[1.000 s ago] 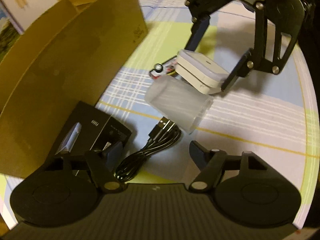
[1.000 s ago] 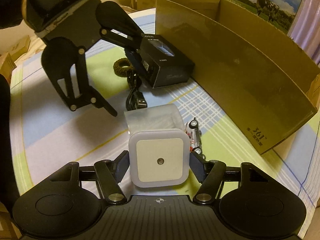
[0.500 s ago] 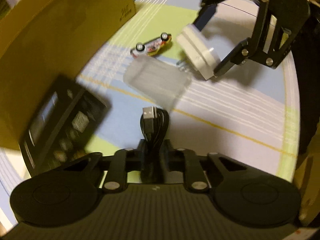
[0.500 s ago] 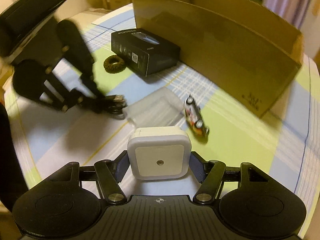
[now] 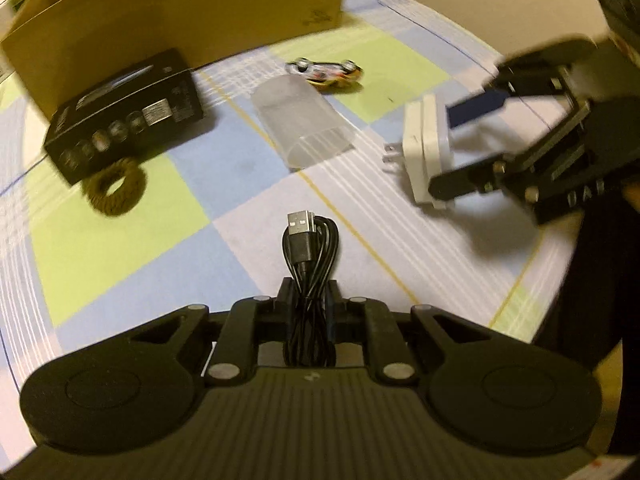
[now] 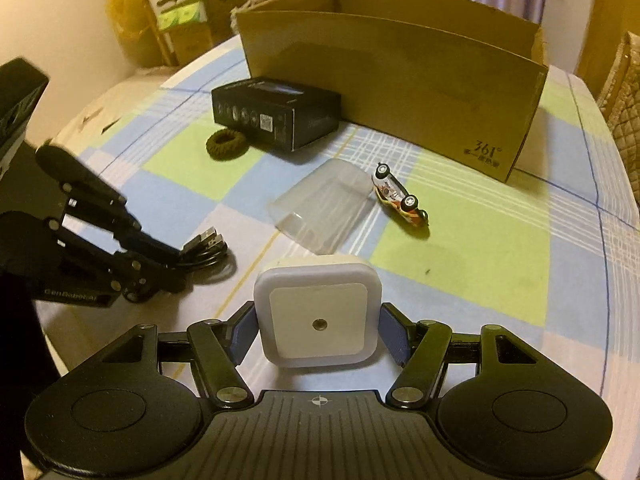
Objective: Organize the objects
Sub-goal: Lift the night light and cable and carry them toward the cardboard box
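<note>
My left gripper (image 5: 308,294) is shut on a coiled black USB cable (image 5: 309,240), whose plug end sticks out ahead of the jaws; the same gripper (image 6: 176,254) and cable (image 6: 206,246) show at the left of the right wrist view. My right gripper (image 6: 316,322) is shut on a white square plug-in night light (image 6: 318,320), held above the table; from the left wrist view the night light (image 5: 424,152) shows its prongs. A frosted plastic cup (image 6: 324,208) lies on its side mid-table, a toy car (image 6: 400,198) overturned beside it.
An open cardboard box (image 6: 400,76) stands at the back of the checked tablecloth (image 6: 480,256). A black product box (image 6: 276,112) and a brown hair tie (image 6: 226,144) lie in front of it. Stacked cartons (image 6: 180,20) sit beyond the table.
My left gripper went from open over the cable to shut on it and swung round with it. My right gripper pulled back from the cup with the night light.
</note>
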